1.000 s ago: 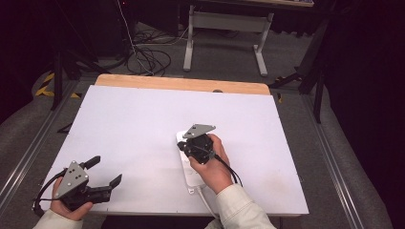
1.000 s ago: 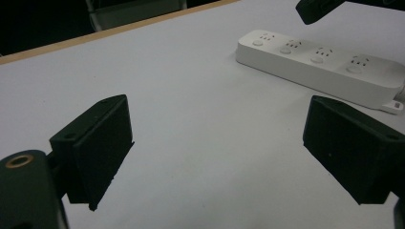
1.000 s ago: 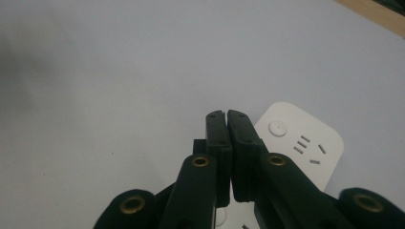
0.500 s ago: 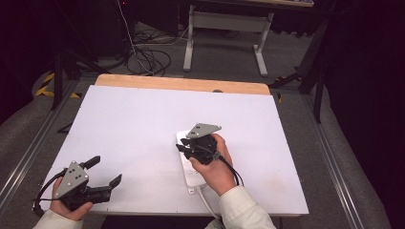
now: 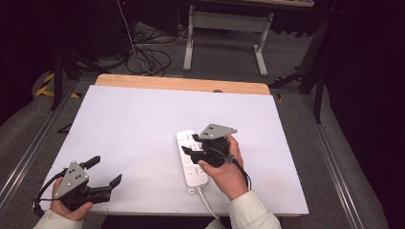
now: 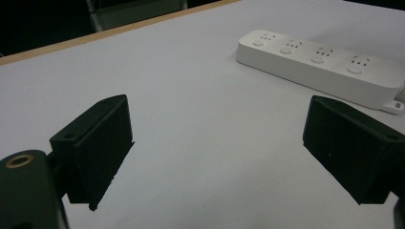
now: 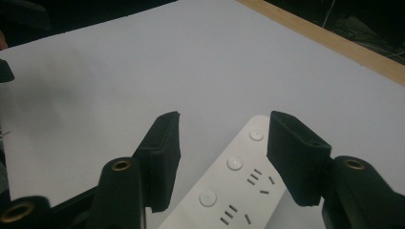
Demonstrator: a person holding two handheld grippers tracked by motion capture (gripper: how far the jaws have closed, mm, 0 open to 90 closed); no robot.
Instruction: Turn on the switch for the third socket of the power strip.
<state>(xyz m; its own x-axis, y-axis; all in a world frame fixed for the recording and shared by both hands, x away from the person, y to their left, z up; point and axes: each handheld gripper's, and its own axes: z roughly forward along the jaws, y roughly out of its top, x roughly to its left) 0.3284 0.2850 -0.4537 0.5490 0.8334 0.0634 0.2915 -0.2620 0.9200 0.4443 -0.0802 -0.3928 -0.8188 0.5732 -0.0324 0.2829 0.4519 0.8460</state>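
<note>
Left gripper (image 5: 102, 171): near the front left corner of the desk (image 5: 143, 119), held in the person's left hand (image 5: 67, 205); jaws wide apart, holding nothing, with bare desk between them in the left gripper view.
Right gripper (image 5: 188, 145): held in the right hand (image 5: 227, 171) over the power strip; jaws partly apart, gripping nothing. In the right gripper view the strip's end lies below the gap; whether the jaws touch it, I cannot tell.
Power strip (image 5: 191, 160): white, flat on the desk right of centre, several sockets and round buttons on top; its white cable (image 5: 207, 202) runs off toward the front edge.
Floor beyond: dark cables (image 5: 143, 52) and a grey stand (image 5: 224, 28).
</note>
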